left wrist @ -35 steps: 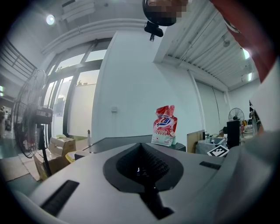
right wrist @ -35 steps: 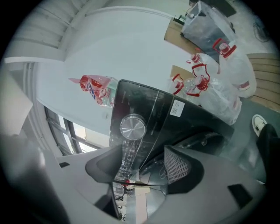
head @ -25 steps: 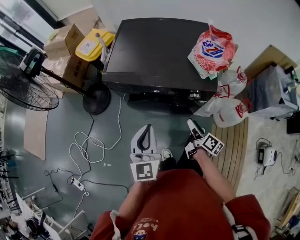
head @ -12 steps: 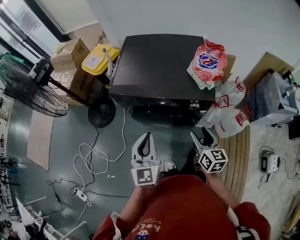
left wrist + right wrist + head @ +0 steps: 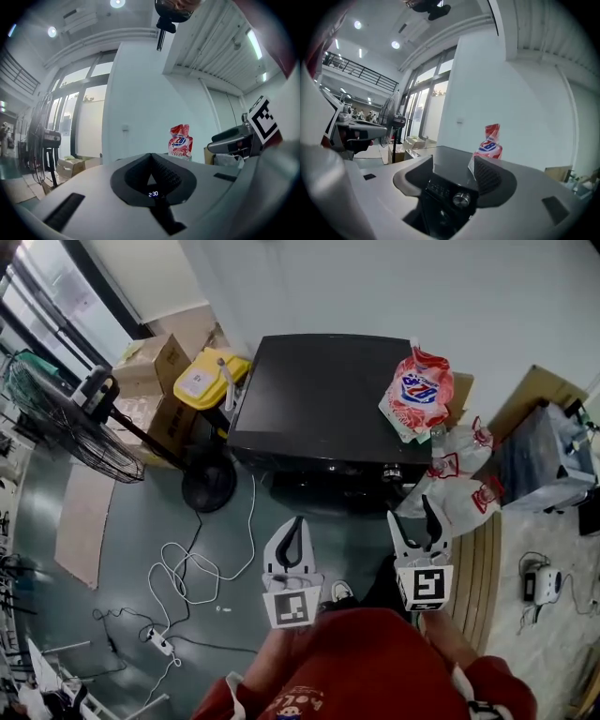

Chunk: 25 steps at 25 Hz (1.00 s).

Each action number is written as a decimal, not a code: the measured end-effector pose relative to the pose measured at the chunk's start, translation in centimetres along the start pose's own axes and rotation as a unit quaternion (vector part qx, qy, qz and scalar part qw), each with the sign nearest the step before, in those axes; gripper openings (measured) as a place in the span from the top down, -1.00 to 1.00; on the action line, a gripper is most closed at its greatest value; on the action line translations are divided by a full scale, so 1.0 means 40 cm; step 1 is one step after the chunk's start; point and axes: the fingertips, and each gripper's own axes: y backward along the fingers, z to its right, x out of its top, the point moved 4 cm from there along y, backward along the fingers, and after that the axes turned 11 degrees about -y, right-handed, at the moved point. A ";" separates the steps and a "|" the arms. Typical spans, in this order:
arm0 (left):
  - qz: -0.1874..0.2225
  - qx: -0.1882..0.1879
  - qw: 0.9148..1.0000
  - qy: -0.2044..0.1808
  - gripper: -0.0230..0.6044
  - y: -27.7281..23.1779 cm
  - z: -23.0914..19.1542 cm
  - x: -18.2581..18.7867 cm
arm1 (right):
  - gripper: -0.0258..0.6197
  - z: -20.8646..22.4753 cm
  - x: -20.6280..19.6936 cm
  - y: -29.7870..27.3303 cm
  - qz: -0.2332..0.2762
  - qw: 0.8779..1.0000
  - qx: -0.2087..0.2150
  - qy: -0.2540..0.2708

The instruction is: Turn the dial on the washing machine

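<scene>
- One fan (image 5: 58, 418), far left; its cage is cut off by the frame edge.
- Left gripper (image 5: 296, 522), lower centre: held level, jaws closed tip to tip on nothing, hand hidden under its marker cube.
- Washing machine (image 5: 319, 390), upper centre, front face barely visible.
- Dial (image 5: 392, 472), front right corner, markings illegible.
- Right gripper (image 5: 411, 512), right of centre: jaws wide apart, empty, facing the dial, well apart.

Black washing machine (image 5: 319, 399) stood upright, lid flat and glossy, with its round silver dial (image 5: 461, 199) untouched at the front panel's right end.
</scene>
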 end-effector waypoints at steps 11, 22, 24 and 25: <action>0.044 0.013 0.999 -0.005 0.90 -0.016 -0.033 0.096 | 0.16 -0.004 0.111 -0.001 0.077 0.995 -0.011 0.063; 0.042 0.016 0.999 -0.001 0.90 0.002 -0.025 0.097 | 0.57 0.021 0.126 0.014 0.094 0.995 -0.032 0.034; 0.041 0.016 0.999 -0.005 0.90 0.001 -0.026 0.096 | 0.70 0.026 0.130 0.014 0.091 0.995 -0.030 0.025; 0.041 0.016 0.999 -0.006 0.90 0.000 -0.026 0.098 | 0.76 0.028 0.132 0.016 0.086 0.996 -0.027 0.017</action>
